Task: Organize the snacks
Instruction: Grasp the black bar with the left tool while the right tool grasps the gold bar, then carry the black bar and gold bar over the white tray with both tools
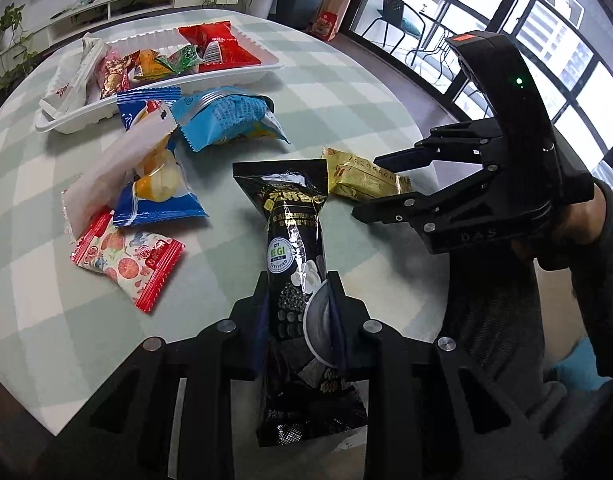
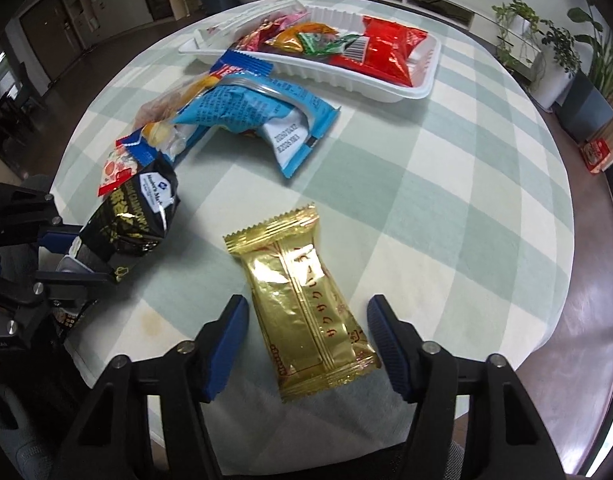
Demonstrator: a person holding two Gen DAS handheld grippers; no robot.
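Observation:
My left gripper (image 1: 298,288) is shut on a long black snack packet (image 1: 294,240), held above the table; it also shows in the right wrist view (image 2: 126,220). My right gripper (image 2: 306,320) is open, its blue-padded fingers on either side of a gold snack packet (image 2: 306,300) that lies on the table. The gold packet (image 1: 358,180) and the right gripper (image 1: 366,188) also show in the left wrist view. A white tray (image 1: 266,70) at the far side holds several snacks, including a red packet (image 1: 218,44).
Loose snacks lie between me and the tray: a light blue packet (image 1: 222,116), a blue packet with yellow fruit (image 1: 158,188), a white wrapper (image 1: 110,176) and a red-edged packet (image 1: 130,260). The round table has a green checked cloth (image 2: 446,200). Plants stand behind.

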